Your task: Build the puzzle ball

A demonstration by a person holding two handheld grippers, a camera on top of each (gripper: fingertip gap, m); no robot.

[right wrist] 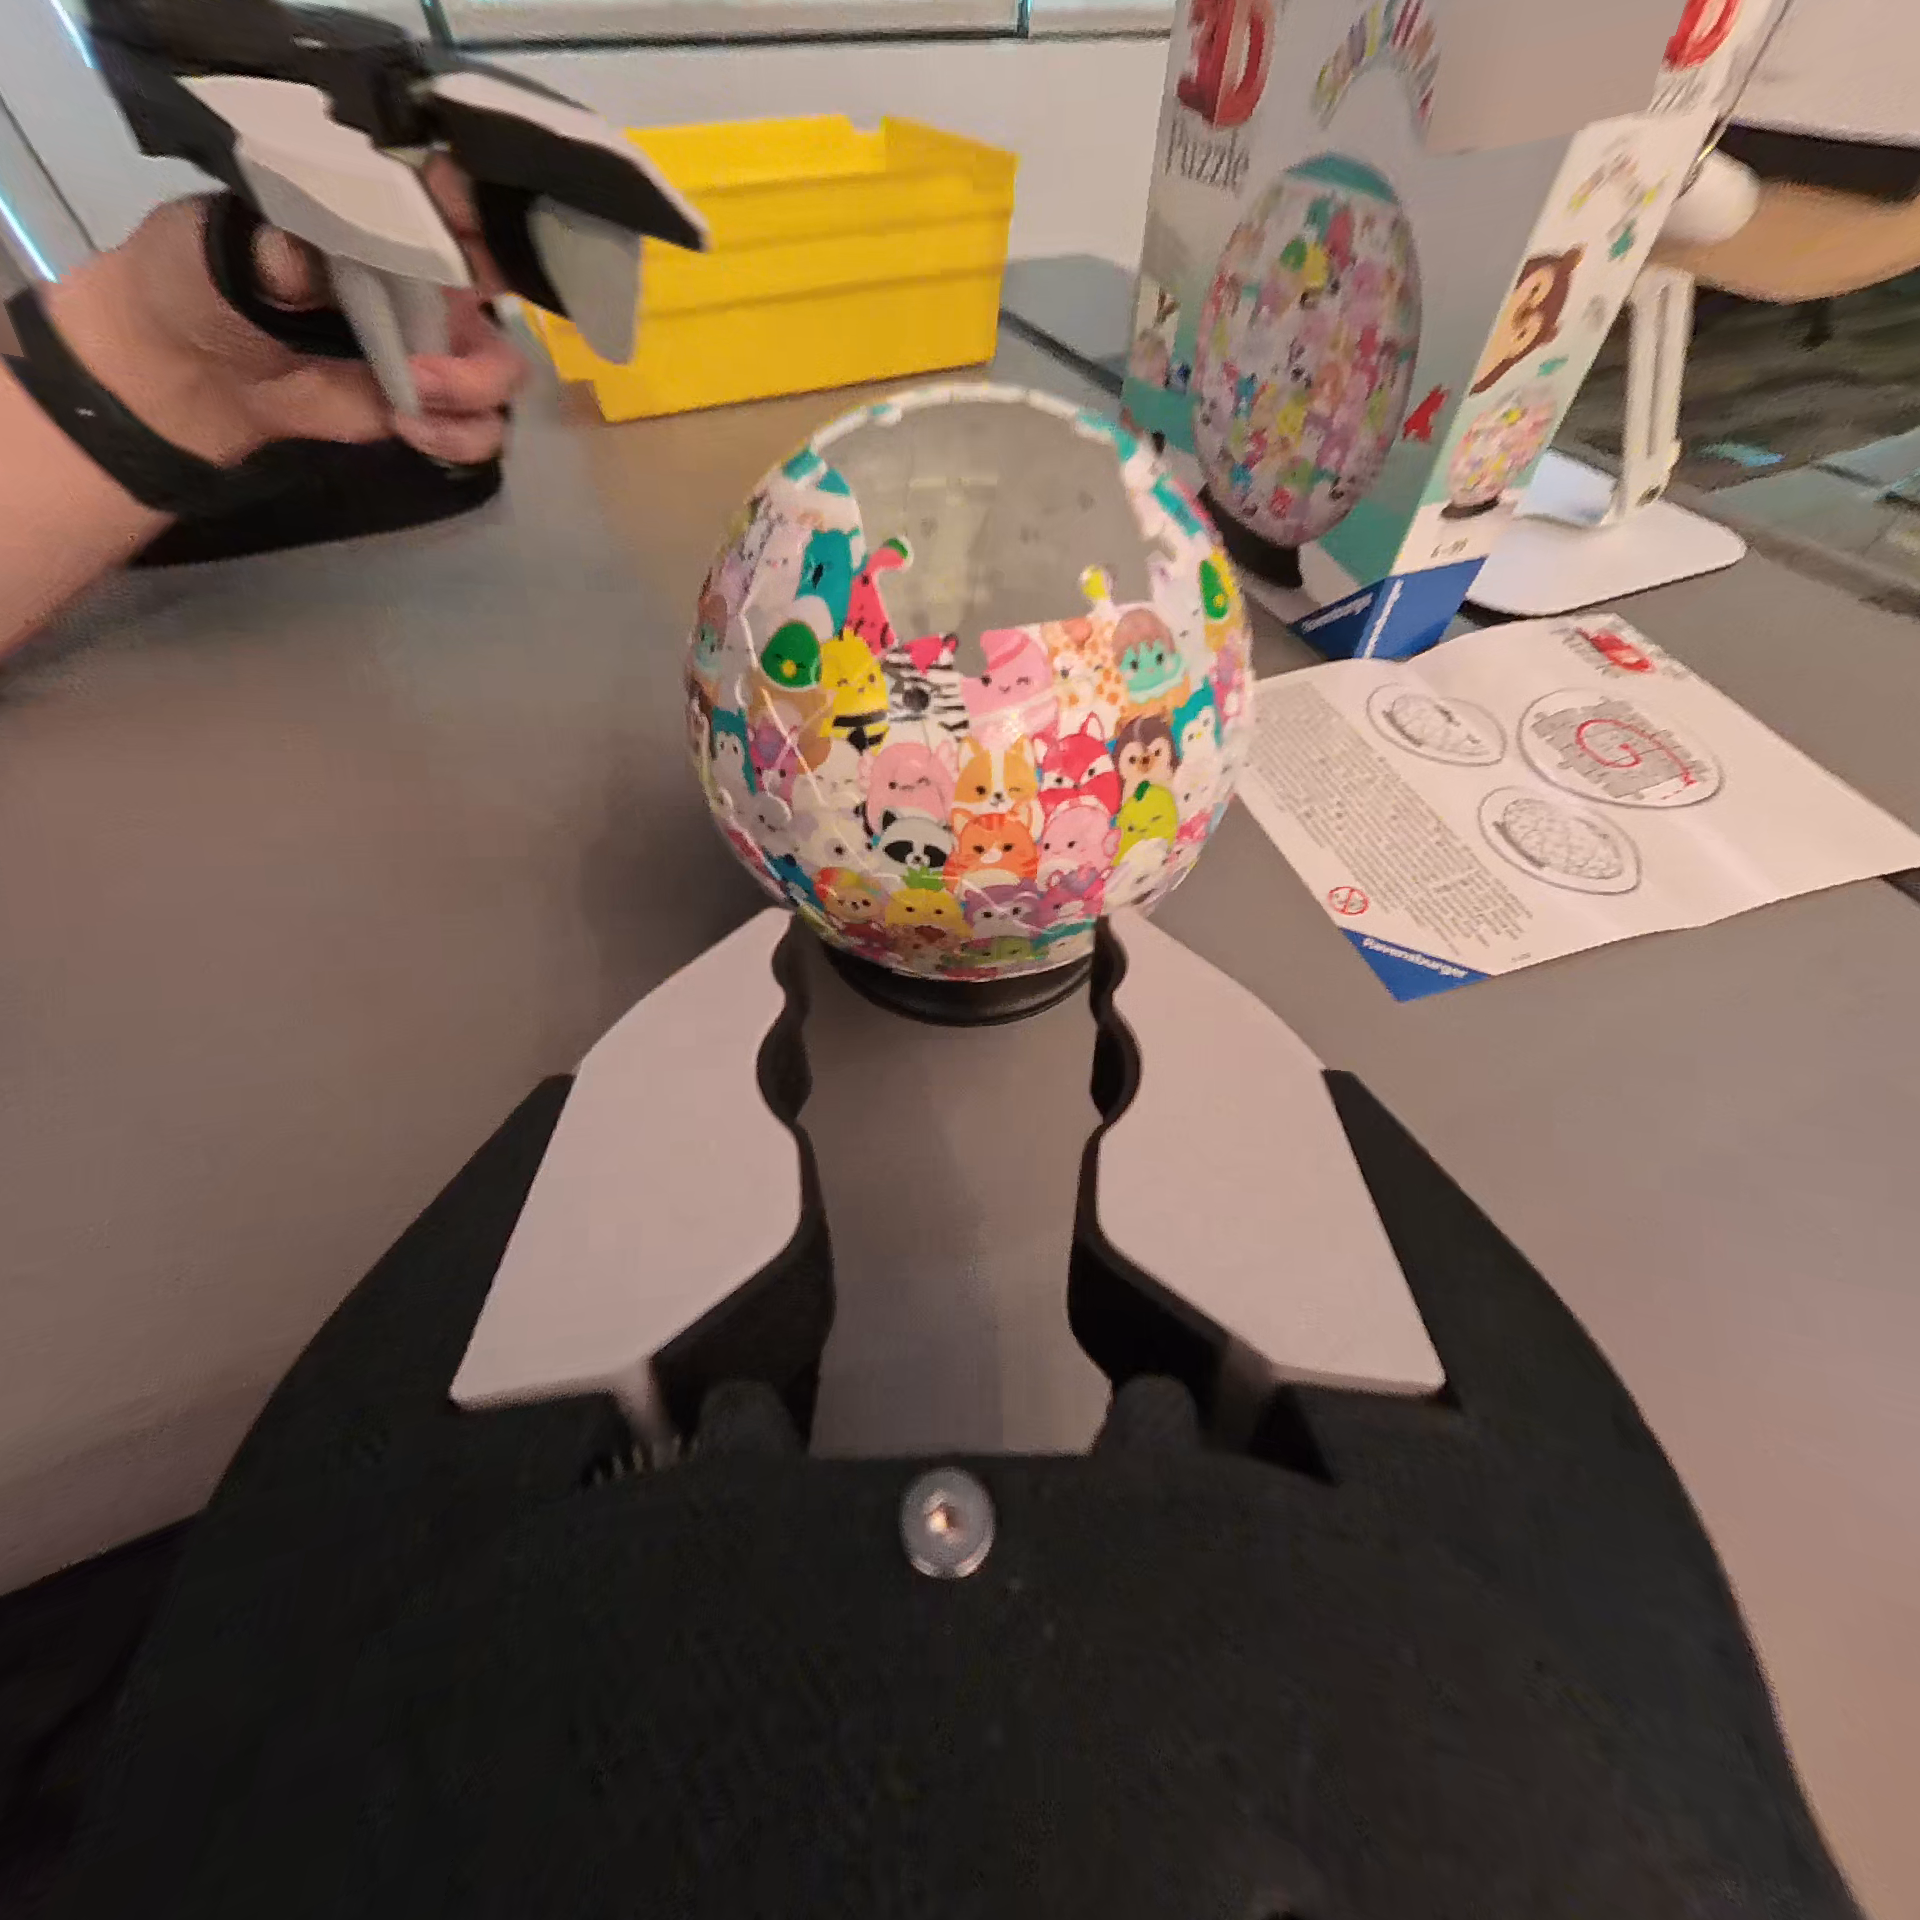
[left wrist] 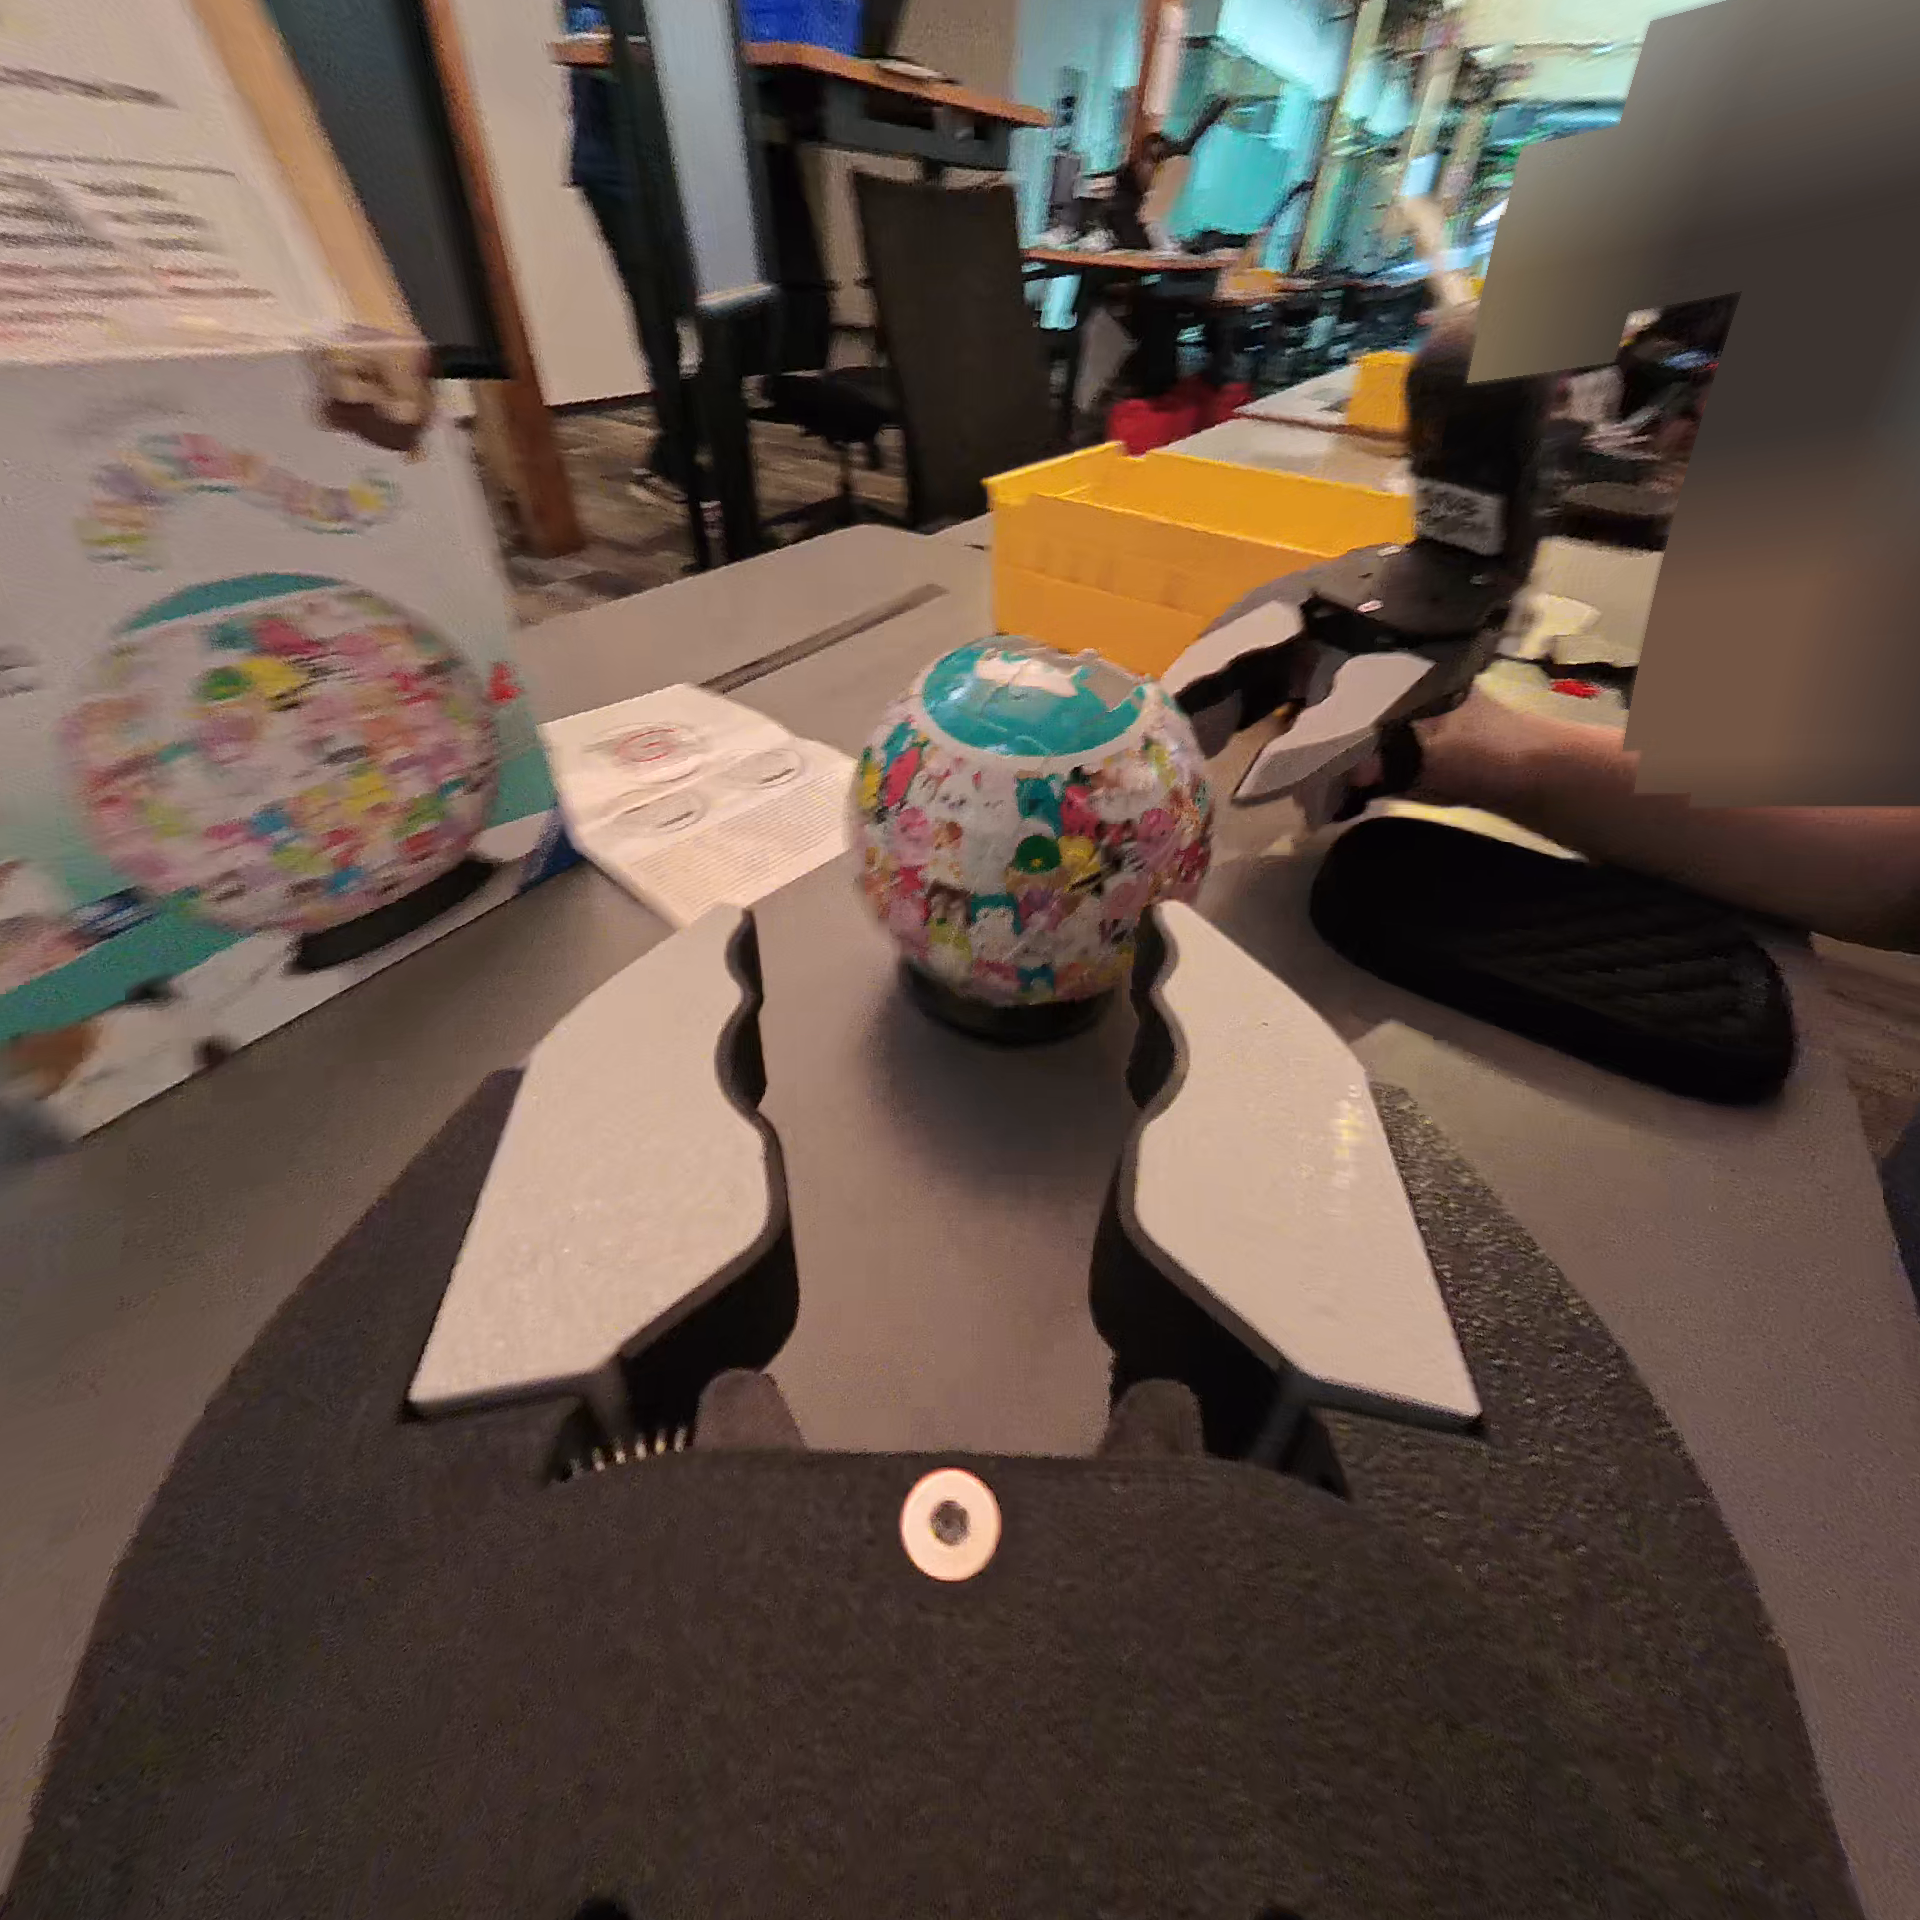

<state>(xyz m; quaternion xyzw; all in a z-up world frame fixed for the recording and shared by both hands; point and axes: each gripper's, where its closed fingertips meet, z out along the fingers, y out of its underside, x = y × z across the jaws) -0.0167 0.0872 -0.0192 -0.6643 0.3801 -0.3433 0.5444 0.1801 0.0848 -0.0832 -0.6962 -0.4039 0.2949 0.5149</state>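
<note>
Puzzle ball (right wrist: pixel 966 686) is seated on its black stand (right wrist: pixel 961 992) at table centre, a gap left open at its twelve o'clock. Right gripper (right wrist: pixel 943 940) and left gripper (left wrist: pixel 951 920) are both spread, empty. Loose pieces should be sought, perhaps in the yellow bin (right wrist: pixel 821 260) at eleven o'clock, and the shell steadied gently.

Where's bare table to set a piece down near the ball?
Free: the grey table between the puzzle ball and the black pad. Crowded: the other side, with the instruction sheet and puzzle box; yellow bin behind.
</note>
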